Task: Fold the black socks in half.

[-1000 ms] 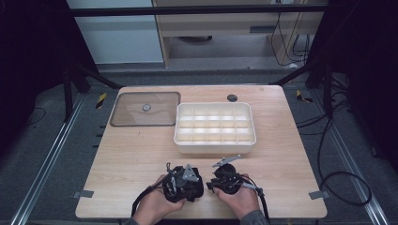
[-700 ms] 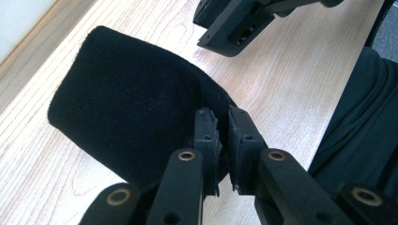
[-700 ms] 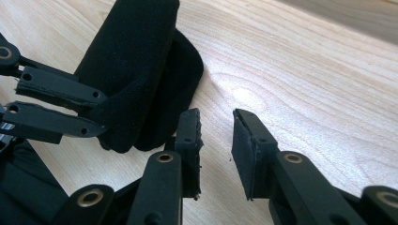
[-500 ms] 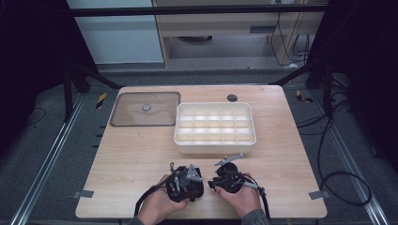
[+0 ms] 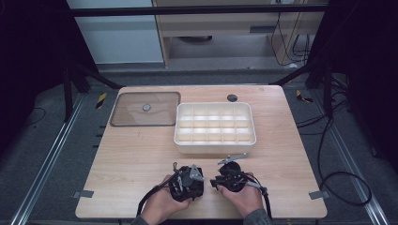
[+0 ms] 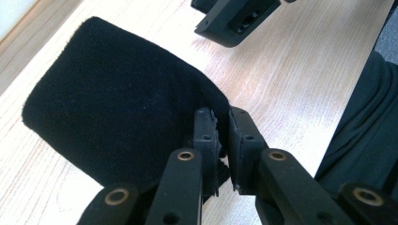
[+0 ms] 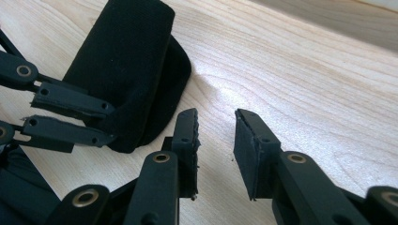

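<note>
Near the tabletop's front edge, left claw pinches a black cloth; right claw stands part-open, empty. Folding seems barely begun.

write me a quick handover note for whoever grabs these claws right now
Left claw: shut on an edge of the black cloth, which lies on the table near the front edge.
Right claw: open, holding nothing, beside the cloth.
White divided tray sits mid-table with bare compartments; its clear lid lies off to its left.
Done: cloth pinched. Left: likely a second grip with the right claw.
</note>
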Demonstrator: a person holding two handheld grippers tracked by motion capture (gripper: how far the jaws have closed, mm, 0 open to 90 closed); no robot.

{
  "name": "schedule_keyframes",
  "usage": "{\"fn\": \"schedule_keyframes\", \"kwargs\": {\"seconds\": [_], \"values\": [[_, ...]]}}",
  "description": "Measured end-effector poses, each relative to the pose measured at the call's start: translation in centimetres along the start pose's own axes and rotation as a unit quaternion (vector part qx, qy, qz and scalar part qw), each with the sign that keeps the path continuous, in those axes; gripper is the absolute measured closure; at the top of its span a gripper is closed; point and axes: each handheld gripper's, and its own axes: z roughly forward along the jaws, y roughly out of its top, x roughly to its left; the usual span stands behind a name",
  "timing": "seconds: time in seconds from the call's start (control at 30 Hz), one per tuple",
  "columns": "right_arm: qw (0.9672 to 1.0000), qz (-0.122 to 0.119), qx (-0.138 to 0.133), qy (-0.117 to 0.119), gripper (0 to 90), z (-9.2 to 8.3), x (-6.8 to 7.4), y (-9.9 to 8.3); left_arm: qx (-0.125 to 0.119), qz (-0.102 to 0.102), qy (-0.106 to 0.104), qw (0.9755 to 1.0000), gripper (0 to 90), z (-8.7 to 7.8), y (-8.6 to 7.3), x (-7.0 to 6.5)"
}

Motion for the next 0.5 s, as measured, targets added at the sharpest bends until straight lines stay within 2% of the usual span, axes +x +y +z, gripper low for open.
{"fn": "schedule_keyframes", "kwargs": {"seconds": [0.5], "values": [[1.0000, 0.003, -0.004, -0.002, 68.3, -0.10, -0.11, 0.05, -0.001, -0.024, 0.001, 0.9997, 82.0, 0.62, -0.40, 0.71]]}}
